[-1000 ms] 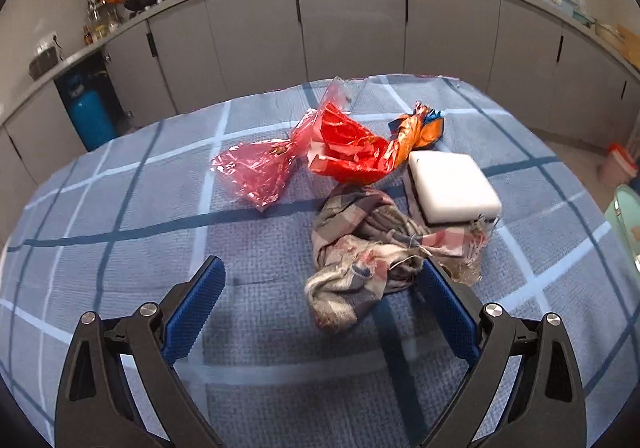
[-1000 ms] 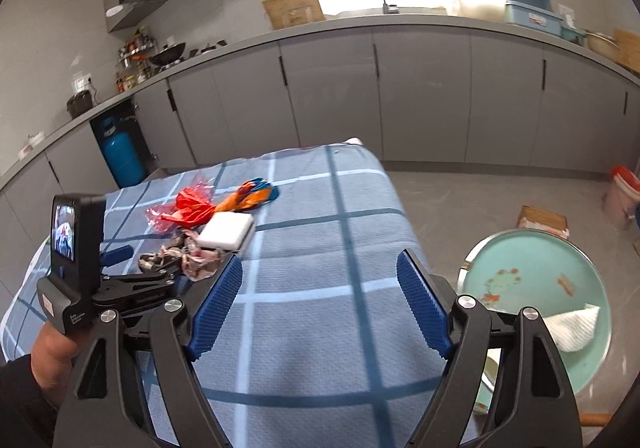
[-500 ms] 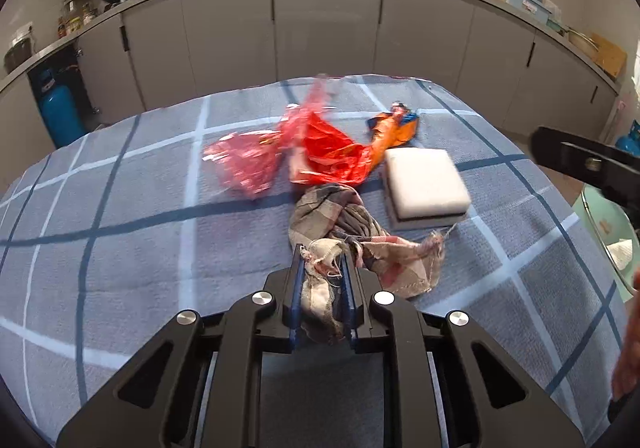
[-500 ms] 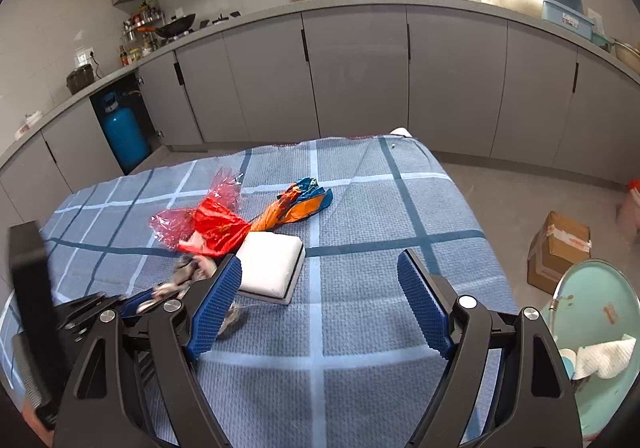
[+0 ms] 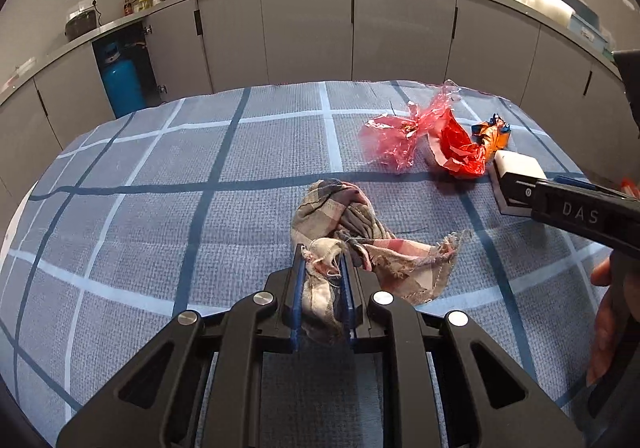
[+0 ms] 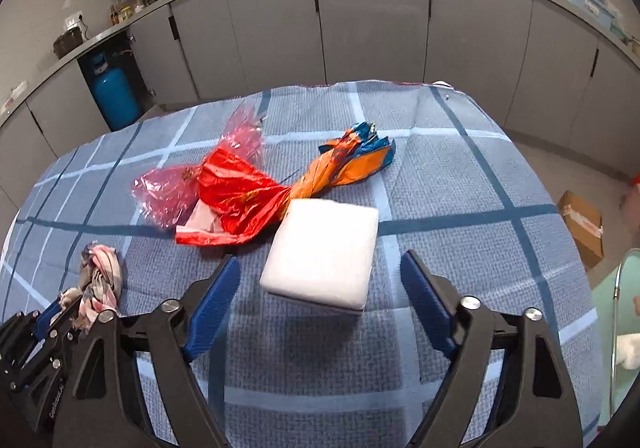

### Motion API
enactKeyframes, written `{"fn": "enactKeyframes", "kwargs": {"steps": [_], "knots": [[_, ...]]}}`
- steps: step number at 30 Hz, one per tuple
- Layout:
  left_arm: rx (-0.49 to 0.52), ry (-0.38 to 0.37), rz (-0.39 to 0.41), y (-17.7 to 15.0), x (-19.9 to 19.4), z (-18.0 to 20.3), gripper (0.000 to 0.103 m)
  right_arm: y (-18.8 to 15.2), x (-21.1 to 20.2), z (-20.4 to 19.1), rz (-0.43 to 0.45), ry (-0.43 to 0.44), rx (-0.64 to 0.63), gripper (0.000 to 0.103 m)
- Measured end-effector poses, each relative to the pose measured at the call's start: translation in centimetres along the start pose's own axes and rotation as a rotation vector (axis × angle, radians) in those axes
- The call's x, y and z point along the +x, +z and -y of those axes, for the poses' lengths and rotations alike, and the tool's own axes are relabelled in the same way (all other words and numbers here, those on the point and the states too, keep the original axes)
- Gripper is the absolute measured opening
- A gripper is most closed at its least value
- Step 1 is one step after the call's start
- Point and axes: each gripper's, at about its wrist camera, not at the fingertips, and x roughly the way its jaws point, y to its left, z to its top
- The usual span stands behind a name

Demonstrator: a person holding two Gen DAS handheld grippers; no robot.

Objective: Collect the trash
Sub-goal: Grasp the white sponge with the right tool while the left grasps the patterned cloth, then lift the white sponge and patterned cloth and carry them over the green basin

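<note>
Blue checked tablecloth (image 5: pixel 160 208); grey kitchen cabinets (image 5: pixel 308 32) behind.

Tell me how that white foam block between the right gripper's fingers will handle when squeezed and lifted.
The white foam block looks porous and soft-edged, so it will probably compress a little under the right gripper. It seems light for its bulk. Its flat, square faces suggest it won't roll, and the matte surface should grip the blue pads.

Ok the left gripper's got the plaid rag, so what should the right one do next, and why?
Probably ease the right gripper forward and down so its open jaws straddle the white foam block, then close. The block lies flat on the tablecloth just ahead of the gripper, centred between its fingers, while the left gripper is already shut on the plaid rag.
</note>
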Motion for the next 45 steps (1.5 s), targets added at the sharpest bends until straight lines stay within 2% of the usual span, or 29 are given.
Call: {"fn": "enactKeyframes", "kwargs": {"steps": [1, 5, 11, 17, 27, 34, 45], "knots": [[0.003, 0.003, 0.001, 0.0, 0.0, 0.1, 0.016, -0.2, 0.2, 0.1, -0.017, 0.009, 0.005, 0.054], [0.015, 0.017, 0.007, -0.2, -0.2, 0.2, 0.016, -1.0, -0.4, 0.4, -0.024, 0.020, 0.006, 0.052], [0.023, 0.048, 0.038, -0.7, -1.3, 0.9, 0.016, -3.1, -4.3, 1.6, 0.012, 0.042, 0.028, 0.051], [0.030, 0.017, 0.033, -3.0, -4.2, 2.6, 0.016, -6.1, -8.8, 3.2, 0.056, 0.067, 0.035, 0.051], [0.086, -0.030, 0.059, -4.4, -9.1, 6.7, 0.016, -9.5, -15.2, 4.8, 0.130, 0.109, 0.054, 0.051], [0.146, -0.061, 0.090, -5.0, -11.9, 10.3, 0.016, -11.3, -18.2, 6.4, 0.178, 0.108, 0.071, 0.051], [0.218, -0.078, 0.120, -5.7, -14.4, 14.0, 0.016, -13.4, -20.5, 10.3, 0.224, 0.085, 0.135, 0.052]]}}
